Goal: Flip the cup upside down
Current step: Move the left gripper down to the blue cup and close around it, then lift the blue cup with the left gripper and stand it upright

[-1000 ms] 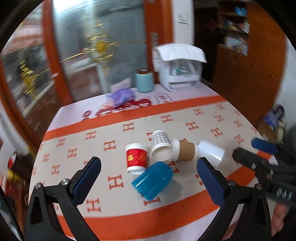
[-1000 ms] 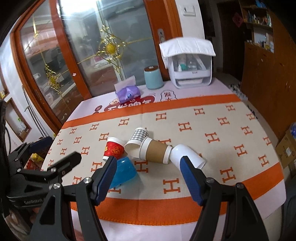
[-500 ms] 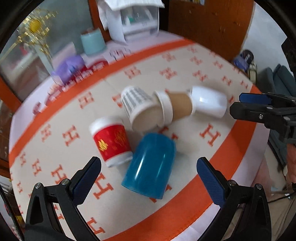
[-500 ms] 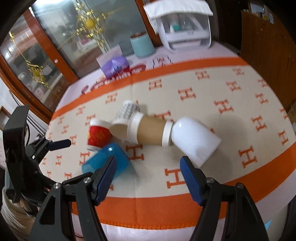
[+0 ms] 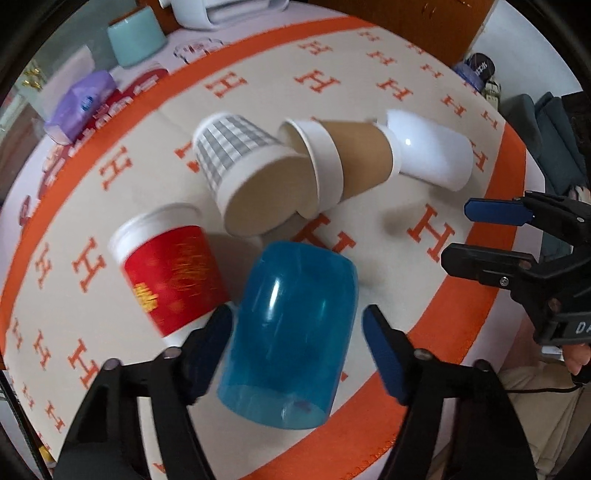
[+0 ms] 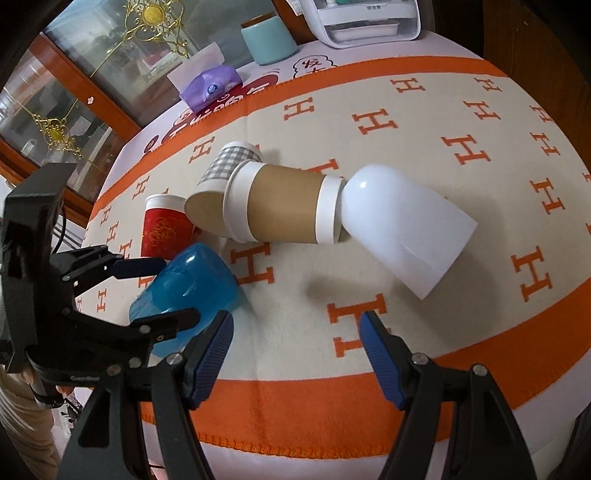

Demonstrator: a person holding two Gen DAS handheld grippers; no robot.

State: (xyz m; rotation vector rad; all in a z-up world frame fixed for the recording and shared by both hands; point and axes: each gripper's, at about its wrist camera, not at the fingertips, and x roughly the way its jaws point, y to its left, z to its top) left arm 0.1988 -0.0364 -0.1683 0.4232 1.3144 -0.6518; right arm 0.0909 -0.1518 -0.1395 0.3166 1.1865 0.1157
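Two left fingers (image 5: 212, 347) flanking blue cup (image 5: 291, 332), untouched

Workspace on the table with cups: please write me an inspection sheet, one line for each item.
Surface: tablecloth, beige with orange H marks and an orange border.
Job's things: blue cup lying on its side; red cup standing upside down; checked cup, brown cup and white cup lying on their sides.
Clutter: teal canister, purple tissue pack, white box at the far edge.
Grippers: left claw open, straddling the blue cup; right claw open, holding nothing.
Cables: thin black cord near the person's lap.
Surroundings: glass door with gold ornament.
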